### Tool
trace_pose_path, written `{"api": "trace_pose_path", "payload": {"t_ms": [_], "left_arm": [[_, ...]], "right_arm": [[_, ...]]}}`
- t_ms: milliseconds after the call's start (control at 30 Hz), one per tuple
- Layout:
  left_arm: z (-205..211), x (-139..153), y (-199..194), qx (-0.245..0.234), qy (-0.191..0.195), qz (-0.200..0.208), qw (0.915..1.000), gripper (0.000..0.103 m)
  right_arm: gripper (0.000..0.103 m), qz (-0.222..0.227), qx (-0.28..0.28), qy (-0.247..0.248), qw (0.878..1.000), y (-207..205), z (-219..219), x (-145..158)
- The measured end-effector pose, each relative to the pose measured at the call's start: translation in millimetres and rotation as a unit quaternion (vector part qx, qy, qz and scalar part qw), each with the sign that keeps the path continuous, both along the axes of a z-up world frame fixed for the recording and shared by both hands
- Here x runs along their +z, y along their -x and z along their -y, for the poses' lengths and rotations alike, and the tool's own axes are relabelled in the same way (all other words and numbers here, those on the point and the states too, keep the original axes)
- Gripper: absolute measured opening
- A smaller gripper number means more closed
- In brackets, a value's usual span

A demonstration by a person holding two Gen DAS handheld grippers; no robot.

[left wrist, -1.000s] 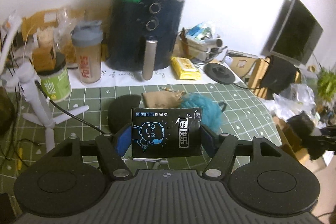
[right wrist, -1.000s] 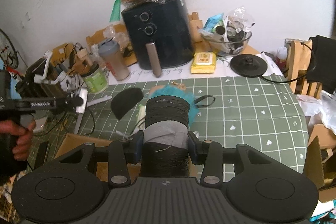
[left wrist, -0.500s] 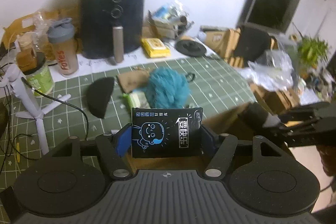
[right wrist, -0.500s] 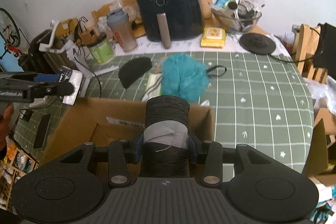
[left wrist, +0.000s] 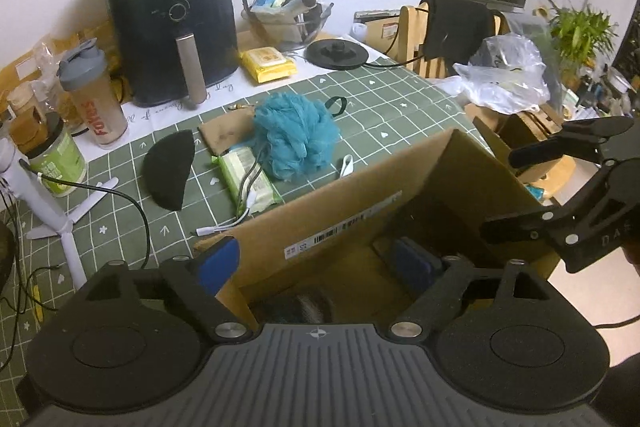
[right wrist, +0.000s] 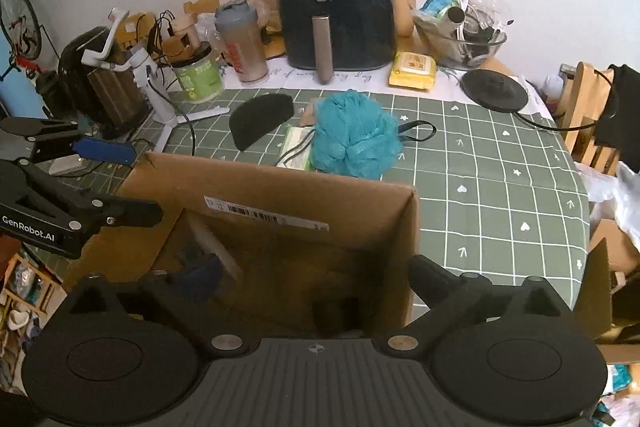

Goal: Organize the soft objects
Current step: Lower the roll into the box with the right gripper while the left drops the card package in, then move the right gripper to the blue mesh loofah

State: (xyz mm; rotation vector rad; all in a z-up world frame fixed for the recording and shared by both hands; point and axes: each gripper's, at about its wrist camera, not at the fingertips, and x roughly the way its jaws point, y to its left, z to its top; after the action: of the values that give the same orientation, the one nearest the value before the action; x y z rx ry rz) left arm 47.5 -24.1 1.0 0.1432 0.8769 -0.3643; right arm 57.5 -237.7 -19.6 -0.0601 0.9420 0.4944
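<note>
Both grippers, the left gripper (left wrist: 316,263) and the right gripper (right wrist: 316,279), are hovering with fingers spread and empty over the cardboard box (left wrist: 352,203), while the teal bath pouf (left wrist: 295,137) is lying straight ahead beyond the far wall (roughly equally near either).

Both the left tongs (left wrist: 316,259) and the right tongs (right wrist: 316,275) are spread wide with nothing between their fingers, held side by side and tipped downward.
</note>
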Motion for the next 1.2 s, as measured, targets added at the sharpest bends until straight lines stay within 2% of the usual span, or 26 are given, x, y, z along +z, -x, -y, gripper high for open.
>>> {"api": "trace_pose_path", "payload": {"t_ms": [200, 533, 867, 1200], "left_arm": [[-8.8, 9.3, 14.7, 0.026, 0.014, 0.014, 0.9995, 0.086], [-38.6, -6.2, 31.4, 0.089, 0.07, -0.034, 0.993, 0.086], [-57.9, -18.9, 44.8, 0.117, 0.101, -0.07, 0.9856, 0.086], [-65.3, -10.6, 50.5, 0.124, 0.112, -0.053, 0.9845, 0.086]], "right_arm": [[0.103, -0.002, -0.012, 0.006, 1.0, 8.9, 4.4, -0.8], [0.103, -0.015, -0.041, 0.005, 0.999, 17.1, 12.8, -3.1], [0.103, -0.02, -0.065, -0.003, 0.998, 18.9, 16.6, -3.3], [0.103, -0.004, -0.094, -0.016, 0.995, 5.5, 22.1, 10.1]]}}
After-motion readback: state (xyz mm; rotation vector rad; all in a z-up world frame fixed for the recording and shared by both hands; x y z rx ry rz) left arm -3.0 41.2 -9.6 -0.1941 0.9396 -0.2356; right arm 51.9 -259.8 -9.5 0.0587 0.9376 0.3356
